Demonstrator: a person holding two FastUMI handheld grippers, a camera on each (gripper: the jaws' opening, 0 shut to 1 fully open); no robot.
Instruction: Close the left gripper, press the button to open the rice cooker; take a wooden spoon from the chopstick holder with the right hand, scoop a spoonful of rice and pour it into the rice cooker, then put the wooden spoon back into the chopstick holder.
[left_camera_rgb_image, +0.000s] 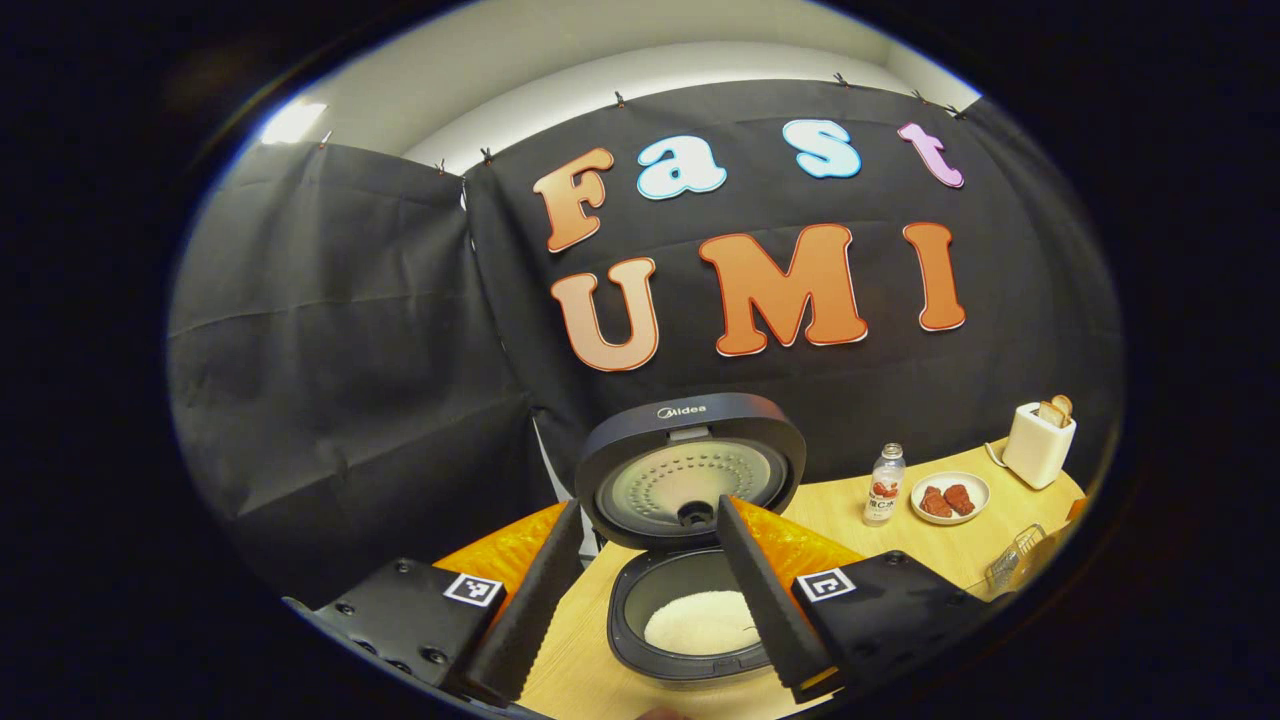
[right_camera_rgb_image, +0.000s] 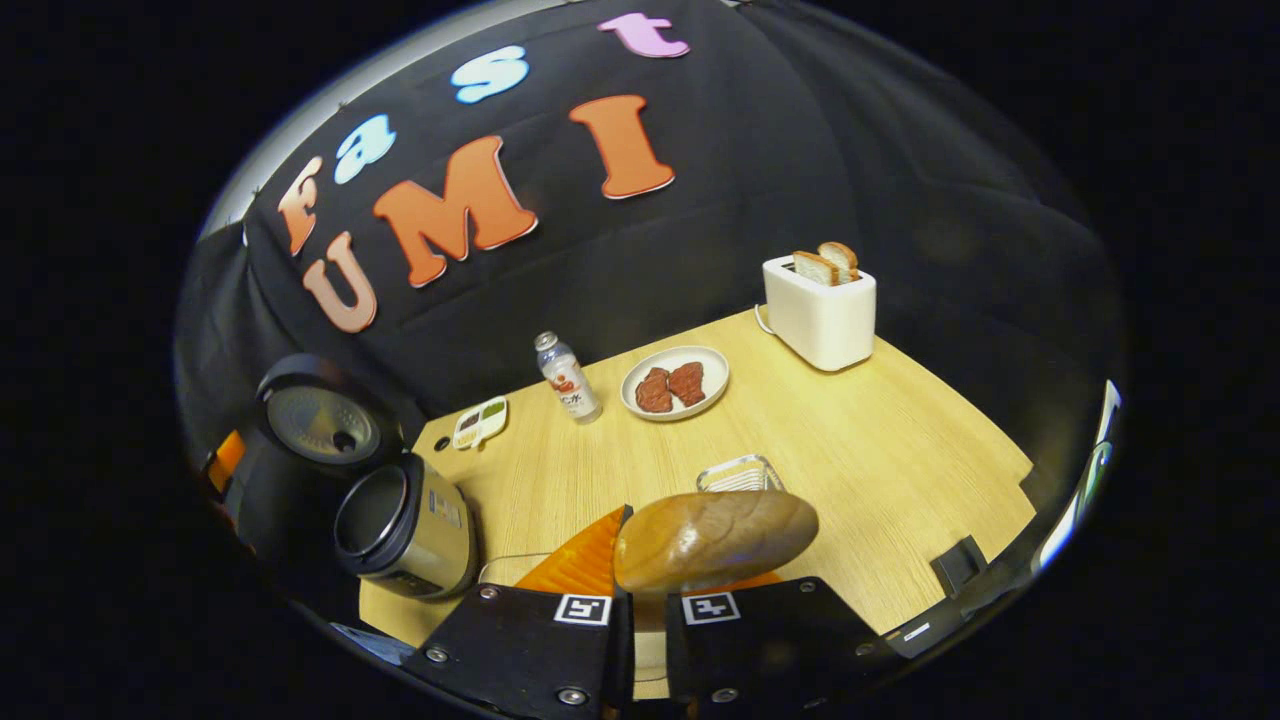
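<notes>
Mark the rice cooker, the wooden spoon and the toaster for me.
rice cooker (left_camera_rgb_image: 690, 480): left gripper view, inside of its raised lid.
wooden spoon (right_camera_rgb_image: 715, 540): right gripper view, back of the bowl, above the right gripper's fingers.
toaster (right_camera_rgb_image: 820, 315): right gripper view, front wall.

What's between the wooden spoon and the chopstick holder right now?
Nothing visible. The right gripper holds the wooden spoon just above bare table; the wire chopstick holder sits right behind the spoon's bowl.
</notes>
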